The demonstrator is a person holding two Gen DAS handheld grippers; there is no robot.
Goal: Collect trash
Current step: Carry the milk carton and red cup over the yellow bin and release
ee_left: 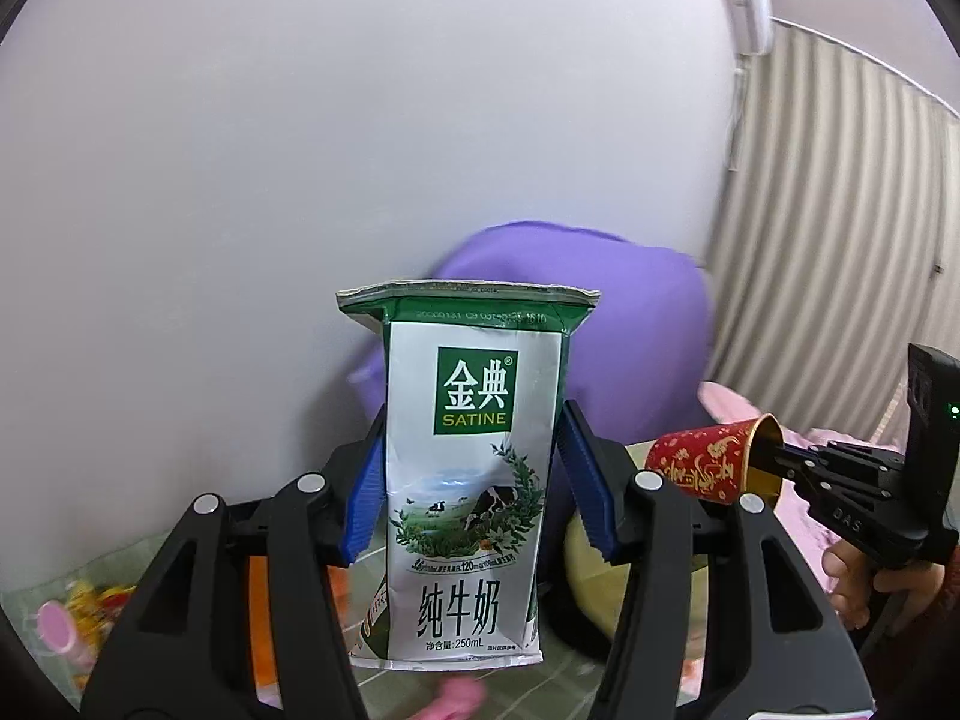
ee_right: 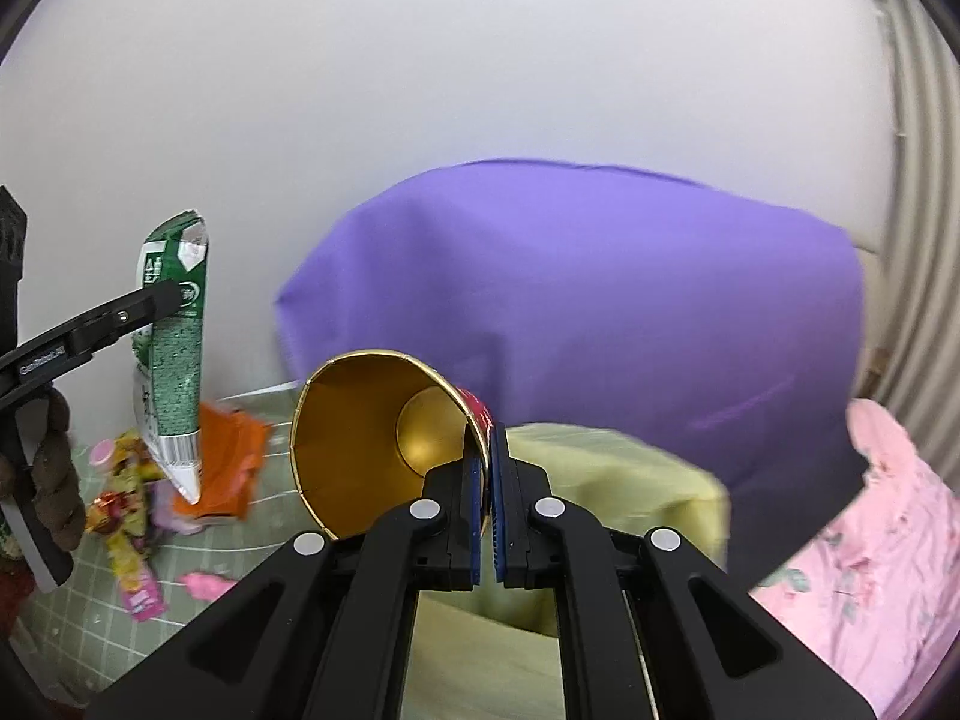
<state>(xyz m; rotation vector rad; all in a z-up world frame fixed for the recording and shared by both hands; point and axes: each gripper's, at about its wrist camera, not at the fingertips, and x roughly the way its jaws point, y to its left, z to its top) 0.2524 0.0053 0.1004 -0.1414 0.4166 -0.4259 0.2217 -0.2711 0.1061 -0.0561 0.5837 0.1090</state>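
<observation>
The left gripper [ee_left: 474,480] clamps one flattened green-and-white milk carton [ee_left: 474,480] upright between its blue pads [ee_left: 363,504], well above the green gridded mat [ee_right: 252,546] that serves as the landmark here. The right gripper [ee_right: 487,504] has its jaws pinched nearly together on the wall of one paper cup [ee_right: 372,438], one pad inside the gold lining and one on the red outside, with the cup tipped on its side and its mouth turned toward the right wrist camera. In the left wrist view the same cup [ee_left: 708,462] shows its red printed side, held to the right of the carton. The carton's lower edge hides part of the mat from the left wrist camera, and the black gripper frames cut off the bottom of both views. On the mat, below and behind the carton [ee_right: 174,354] in the right wrist view, lies a blurred heap of litter: one orange wrapper [ee_right: 228,456], one pink scrap [ee_right: 207,585] nearer the mat's front edge, and what may be two or three yellow and pink packets [ee_right: 129,516], too smeared to count surely. Beyond the mat's right side sit one yellow cushion [ee_right: 612,480], one purple cloth-covered shape [ee_right: 600,300] against the white wall [ee_right: 420,90], and pink fabric [ee_right: 870,540]. A hand [ee_left: 849,576] grips the right tool's handle at the frame edge, partly cut off.
</observation>
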